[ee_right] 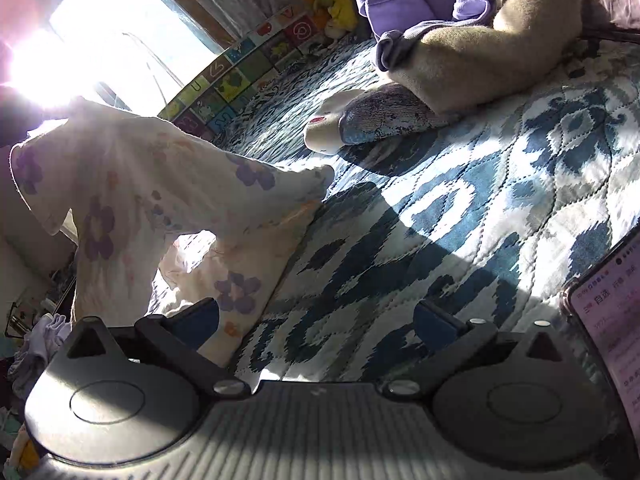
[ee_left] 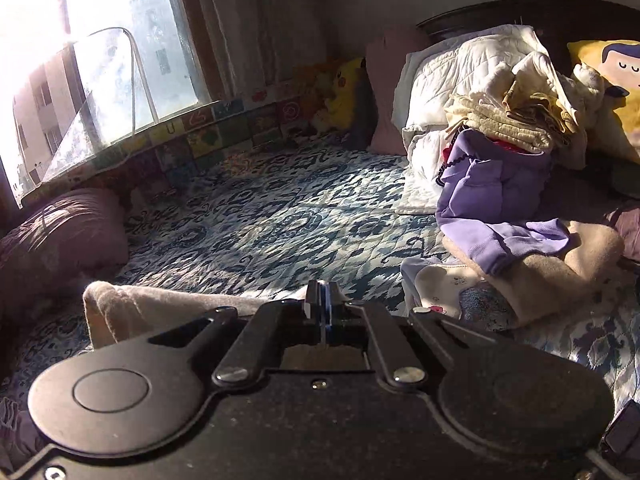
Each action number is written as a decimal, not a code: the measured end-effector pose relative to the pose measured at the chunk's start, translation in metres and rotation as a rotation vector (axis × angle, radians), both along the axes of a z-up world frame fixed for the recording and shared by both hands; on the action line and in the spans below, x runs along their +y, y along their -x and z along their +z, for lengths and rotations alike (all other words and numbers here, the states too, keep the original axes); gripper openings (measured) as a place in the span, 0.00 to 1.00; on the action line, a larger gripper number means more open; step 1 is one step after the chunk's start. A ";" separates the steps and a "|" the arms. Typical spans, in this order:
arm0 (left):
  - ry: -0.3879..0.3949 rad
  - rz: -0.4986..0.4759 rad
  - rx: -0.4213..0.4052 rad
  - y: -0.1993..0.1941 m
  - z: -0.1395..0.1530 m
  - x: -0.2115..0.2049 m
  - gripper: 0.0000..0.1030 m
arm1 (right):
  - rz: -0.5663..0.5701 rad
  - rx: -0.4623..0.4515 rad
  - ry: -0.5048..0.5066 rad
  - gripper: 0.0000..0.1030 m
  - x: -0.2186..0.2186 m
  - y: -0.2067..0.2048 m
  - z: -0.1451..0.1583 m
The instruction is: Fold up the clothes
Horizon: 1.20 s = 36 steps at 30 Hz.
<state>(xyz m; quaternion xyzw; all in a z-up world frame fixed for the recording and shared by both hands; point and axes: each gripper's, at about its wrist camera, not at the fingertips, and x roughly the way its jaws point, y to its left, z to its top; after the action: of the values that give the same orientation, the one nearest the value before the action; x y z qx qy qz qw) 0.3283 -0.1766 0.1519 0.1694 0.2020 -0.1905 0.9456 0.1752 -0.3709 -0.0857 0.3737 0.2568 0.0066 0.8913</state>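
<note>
- The left claw (ee_left: 323, 300) has its two fingers pressed together, and a cream cloth (ee_left: 160, 308) runs off to the left from right beside the tips; whether the cloth is pinched between them cannot be told from the left wrist view.
- The right claw (ee_right: 316, 320) stands wide open over the blue-and-white patterned quilt (ee_right: 460, 208), with nothing between its fingers.
- A cream garment with purple flowers (ee_right: 160, 208) is lifted up at the left of the right wrist view, its lower edge trailing onto the quilt just beside the right claw's left finger (ee_right: 200, 316).
- A purple garment (ee_left: 500, 196) lies on a tan fleece piece (ee_left: 560, 272) farther up the bed, beside a heap of cream and white clothes (ee_left: 500, 112).
- A phone (ee_right: 612, 320) with a lit screen sits at the right edge of the right wrist view.
- A yellow plush toy (ee_left: 344, 92) leans by the window (ee_left: 132, 52).
</note>
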 end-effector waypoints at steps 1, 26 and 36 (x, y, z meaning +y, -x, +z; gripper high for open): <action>-0.002 0.004 0.016 0.011 -0.005 0.012 0.00 | 0.010 -0.009 -0.019 1.00 0.000 0.001 0.000; 0.212 0.171 0.403 0.289 -0.163 0.212 0.00 | 0.228 -0.040 -0.139 0.92 0.038 0.036 0.000; 0.366 0.169 0.356 0.271 -0.116 0.226 0.51 | 0.235 -0.039 0.003 0.85 0.041 0.029 0.008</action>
<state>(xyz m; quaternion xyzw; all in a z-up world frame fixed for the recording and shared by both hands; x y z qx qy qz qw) 0.0578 0.0491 0.0357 -0.0580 0.3406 -0.1710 0.9227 0.1467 -0.3298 -0.0779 0.3394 0.2812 0.1178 0.8899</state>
